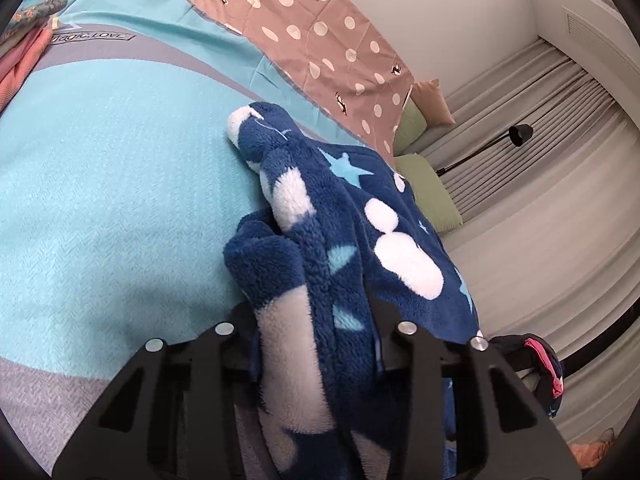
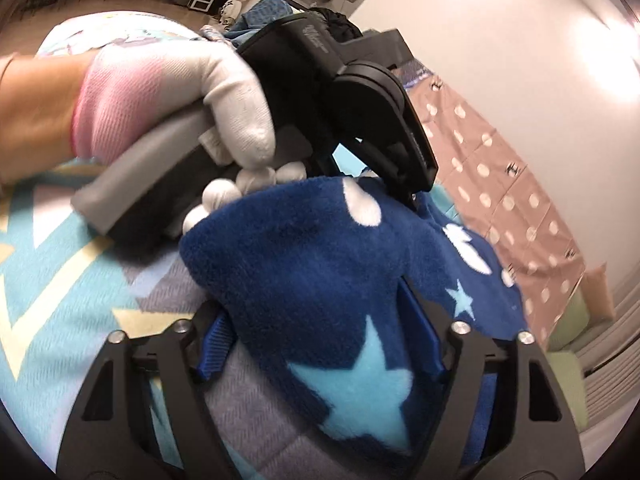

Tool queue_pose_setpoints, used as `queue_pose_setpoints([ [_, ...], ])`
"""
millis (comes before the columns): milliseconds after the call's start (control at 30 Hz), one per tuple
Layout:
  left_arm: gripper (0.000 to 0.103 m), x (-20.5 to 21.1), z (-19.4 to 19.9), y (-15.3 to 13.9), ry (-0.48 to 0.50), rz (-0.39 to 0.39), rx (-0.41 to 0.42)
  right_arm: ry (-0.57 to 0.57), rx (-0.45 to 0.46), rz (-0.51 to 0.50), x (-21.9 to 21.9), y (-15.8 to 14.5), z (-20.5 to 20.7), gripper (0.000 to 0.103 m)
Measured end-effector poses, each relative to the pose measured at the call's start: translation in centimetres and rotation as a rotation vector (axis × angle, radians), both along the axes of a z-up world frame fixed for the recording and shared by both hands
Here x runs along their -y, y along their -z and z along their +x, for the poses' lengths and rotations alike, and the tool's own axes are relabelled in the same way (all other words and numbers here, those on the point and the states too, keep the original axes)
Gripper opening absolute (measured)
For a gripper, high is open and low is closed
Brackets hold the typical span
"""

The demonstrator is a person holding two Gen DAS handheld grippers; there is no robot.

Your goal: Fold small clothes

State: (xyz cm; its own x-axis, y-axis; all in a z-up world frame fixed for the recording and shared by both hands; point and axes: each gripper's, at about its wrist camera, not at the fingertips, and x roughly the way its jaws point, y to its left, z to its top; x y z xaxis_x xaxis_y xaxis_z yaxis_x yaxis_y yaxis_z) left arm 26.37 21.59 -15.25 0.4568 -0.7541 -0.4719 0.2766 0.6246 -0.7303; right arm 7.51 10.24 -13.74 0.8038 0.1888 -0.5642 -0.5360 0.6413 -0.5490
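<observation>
A small dark blue fleece garment [image 1: 320, 240] with white blobs and light blue stars lies bunched on the turquoise and grey bedspread [image 1: 100, 180]. My left gripper [image 1: 316, 320] is shut on one end of it, the fleece pinched between the jaws. My right gripper [image 2: 320, 320] is shut on another part of the same garment [image 2: 320, 272], just above the spread [image 2: 60, 280]. The left gripper [image 2: 380, 128], held by a white-gloved hand [image 2: 192, 92], shows in the right wrist view directly beyond the fleece.
A brown polka-dot quilt [image 1: 320, 40] lies along the bed's far side by the white wall. Green cushions [image 1: 428, 192], a black lamp [image 1: 516, 136] and grey curtains are at the right. Pink and patterned clothes [image 1: 24, 52] lie at the far left.
</observation>
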Motion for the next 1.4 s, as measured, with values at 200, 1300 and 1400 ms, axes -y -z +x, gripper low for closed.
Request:
queue_pose_setpoints([
  [200, 0.035, -0.4, -0.4, -0.1, -0.016, -0.015, 0.011, 0.004, 0.043, -0.018, -0.2, 0.0, -1.1, 0.038],
  [1300, 0.042, 0.1, -0.6, -0.2, -0.064, 0.041, 0.028, 0.48, -0.211, 0.562, 18.2, -7.8, 1.0, 0.042],
  [1400, 0.044, 0.1, -0.6, -0.2, -0.063, 0.043, 0.032, 0.597, -0.424, 0.53, 20.1, -2.7, 3.8, 0.037],
])
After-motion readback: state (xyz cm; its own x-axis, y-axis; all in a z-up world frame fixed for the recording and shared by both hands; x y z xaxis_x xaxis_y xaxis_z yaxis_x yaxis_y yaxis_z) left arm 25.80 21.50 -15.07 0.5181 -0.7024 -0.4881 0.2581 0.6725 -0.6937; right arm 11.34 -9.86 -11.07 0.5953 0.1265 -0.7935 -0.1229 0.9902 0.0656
